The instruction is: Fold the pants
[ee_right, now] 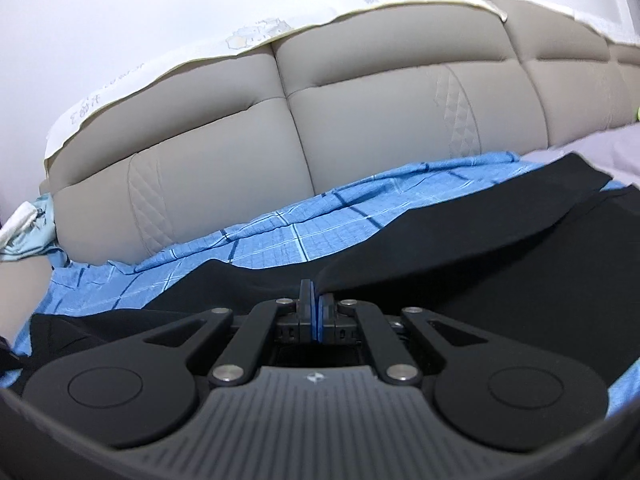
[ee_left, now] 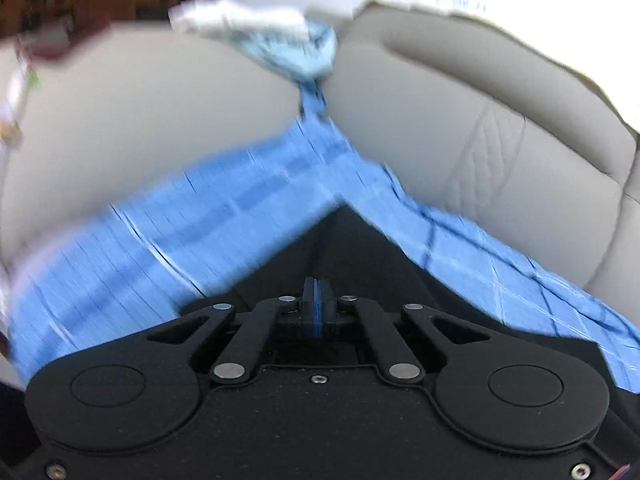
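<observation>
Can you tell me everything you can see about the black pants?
The black pants look like smooth, dark, plain cloth. They lie spread on the blue checked sheet in front of the beige padded headboard. One edge is lifted into a fold by the right tongs, which are shut on it. In the left view, black cloth rises to a peak at the shut left tongs.

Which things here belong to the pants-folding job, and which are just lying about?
Belong to the job:
black pants
right claw, shut on a pants fold
left claw, shut on black fabric

Just lying about:
blue checked sheet
beige padded headboard
pale crumpled cloth
</observation>
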Tool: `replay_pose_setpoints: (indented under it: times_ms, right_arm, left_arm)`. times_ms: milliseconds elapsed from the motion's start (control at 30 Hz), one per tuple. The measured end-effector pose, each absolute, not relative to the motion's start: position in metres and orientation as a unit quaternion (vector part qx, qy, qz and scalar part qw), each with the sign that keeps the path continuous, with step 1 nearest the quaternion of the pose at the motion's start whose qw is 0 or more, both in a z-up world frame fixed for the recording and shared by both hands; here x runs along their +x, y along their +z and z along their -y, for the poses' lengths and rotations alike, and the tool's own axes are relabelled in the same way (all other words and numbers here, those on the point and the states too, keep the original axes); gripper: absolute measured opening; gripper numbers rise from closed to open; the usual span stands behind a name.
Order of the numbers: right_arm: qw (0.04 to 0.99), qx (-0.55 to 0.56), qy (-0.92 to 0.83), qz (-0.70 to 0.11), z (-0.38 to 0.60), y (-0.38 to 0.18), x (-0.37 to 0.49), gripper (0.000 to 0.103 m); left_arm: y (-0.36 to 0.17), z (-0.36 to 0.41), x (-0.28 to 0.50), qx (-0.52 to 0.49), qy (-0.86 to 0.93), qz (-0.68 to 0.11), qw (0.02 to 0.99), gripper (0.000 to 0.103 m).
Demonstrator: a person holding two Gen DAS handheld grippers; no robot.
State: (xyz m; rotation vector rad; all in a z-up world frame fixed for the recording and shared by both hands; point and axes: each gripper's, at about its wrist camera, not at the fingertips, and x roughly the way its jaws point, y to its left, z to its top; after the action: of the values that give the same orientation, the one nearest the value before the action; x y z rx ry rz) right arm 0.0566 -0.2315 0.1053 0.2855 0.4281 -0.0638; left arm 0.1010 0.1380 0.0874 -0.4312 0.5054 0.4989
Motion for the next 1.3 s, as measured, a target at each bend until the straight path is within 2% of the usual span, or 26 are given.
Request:
replay_pose_setpoints:
  times_ms: [100,167,267,300,333,500,600,667,733,767,900,967,1000,1033,1067,1300]
  right_arm:
    - [0.969,0.128,-0.031,-0.210,0.228,0.109,0.045,0.003]
    - [0.969,0.118,-0.028,-0.214,0.224,0.109,0.041,0.003]
    - [0.968,0.109,-0.029,-0.223,0.220,0.104,0.037,0.003]
    - [0.967,0.112,-0.030,-0.227,0.220,0.103,0.037,0.003]
    - [0.966,0.117,-0.031,-0.229,0.221,0.102,0.037,0.003]
    - [0.969,0.113,-0.031,-0.219,0.221,0.107,0.036,0.003]
    - [0.969,0.105,-0.029,-0.221,0.220,0.107,0.037,0.003]
    - [0.968,0.104,-0.030,-0.225,0.219,0.105,0.039,0.003]
    - [0.967,0.105,-0.030,-0.229,0.219,0.103,0.039,0.003]
    - [0.967,0.105,-0.031,-0.231,0.218,0.102,0.040,0.003]
    - [0.965,0.101,-0.031,-0.241,0.217,0.095,0.041,0.003]
    - [0.964,0.098,-0.031,-0.244,0.216,0.093,0.041,0.003]
    - [0.964,0.096,-0.031,-0.245,0.217,0.091,0.041,0.003]
    - [0.964,0.095,-0.031,-0.247,0.217,0.090,0.041,0.003]
    - [0.964,0.094,-0.031,-0.248,0.217,0.089,0.041,0.003]
    - [0.967,0.079,-0.019,-0.240,0.209,0.092,0.028,0.003]
  left_arm:
    - [0.101,-0.153,0.087,-0.223,0.227,-0.246,0.916,0.001]
    - [0.101,-0.158,0.080,-0.244,0.185,-0.270,0.913,0.008]
    - [0.089,-0.151,0.072,-0.252,0.137,-0.309,0.907,0.025]
    - [0.083,-0.148,0.071,-0.257,0.123,-0.320,0.904,0.038]
    - [0.077,-0.146,0.071,-0.267,0.109,-0.329,0.899,0.044]
    - [0.045,-0.148,0.082,-0.308,0.110,-0.351,0.877,0.054]
    - [0.042,-0.148,0.087,-0.312,0.120,-0.326,0.884,0.059]
    - [0.045,-0.147,0.089,-0.313,0.134,-0.315,0.886,0.055]
    - [0.047,-0.142,0.085,-0.300,0.147,-0.286,0.898,0.037]
    - [0.049,-0.140,0.085,-0.288,0.148,-0.277,0.905,0.036]
    - [0.038,-0.137,0.094,-0.277,0.146,-0.296,0.903,0.050]
    - [0.037,-0.138,0.095,-0.283,0.141,-0.279,0.907,0.057]
    - [0.037,-0.139,0.098,-0.289,0.144,-0.278,0.905,0.051]
    - [0.038,-0.139,0.099,-0.291,0.160,-0.273,0.903,0.021]
    - [0.040,-0.139,0.099,-0.286,0.176,-0.271,0.902,0.011]
    - [0.084,-0.136,0.078,-0.206,0.205,-0.213,0.933,0.011]
